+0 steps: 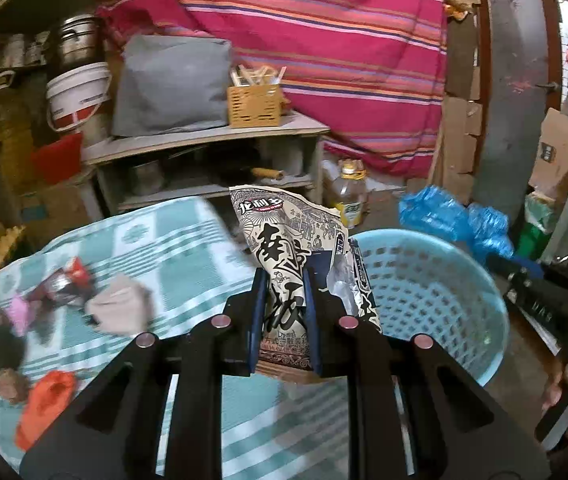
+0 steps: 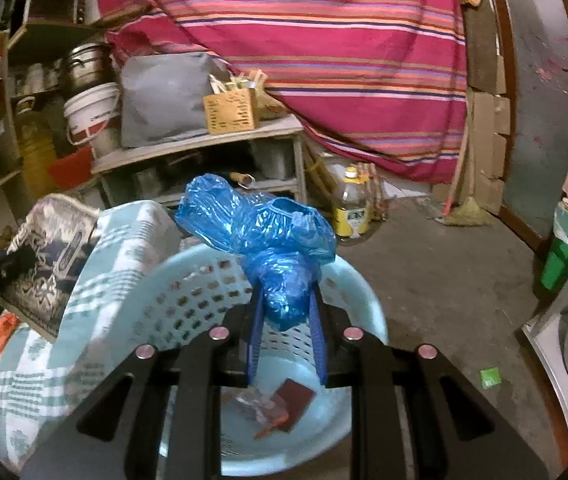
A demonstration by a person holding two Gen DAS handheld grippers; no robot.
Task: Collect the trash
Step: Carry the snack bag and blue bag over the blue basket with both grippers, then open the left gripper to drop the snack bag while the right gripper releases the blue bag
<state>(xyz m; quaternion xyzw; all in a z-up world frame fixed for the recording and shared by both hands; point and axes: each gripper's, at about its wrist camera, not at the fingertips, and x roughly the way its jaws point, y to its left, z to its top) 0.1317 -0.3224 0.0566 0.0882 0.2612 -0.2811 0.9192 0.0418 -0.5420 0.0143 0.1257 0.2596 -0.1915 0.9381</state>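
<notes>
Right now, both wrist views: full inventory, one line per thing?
snack packet: 1, beige with black print, clamped in left gripper, beside basket rim
shoe covers: bunch, blue plastic, clamped in right gripper, above basket
basket: 1, light blue, perforated, on floor at table edge; a few scraps inside
tablecloth: 1, teal and white check, covers table
loose wrappers: several, orange, pink, red, tan, on tablecloth, blurred
oil bottle: 1, yellow label, on floor
striped cloth: 1, red, hanging behind
wooden box: 1, tan, on shelf top
bucket: 1, white, left of shelf
left gripper: 1, black, blue pads, shut
right gripper: 1, black, blue pads, shut
</notes>
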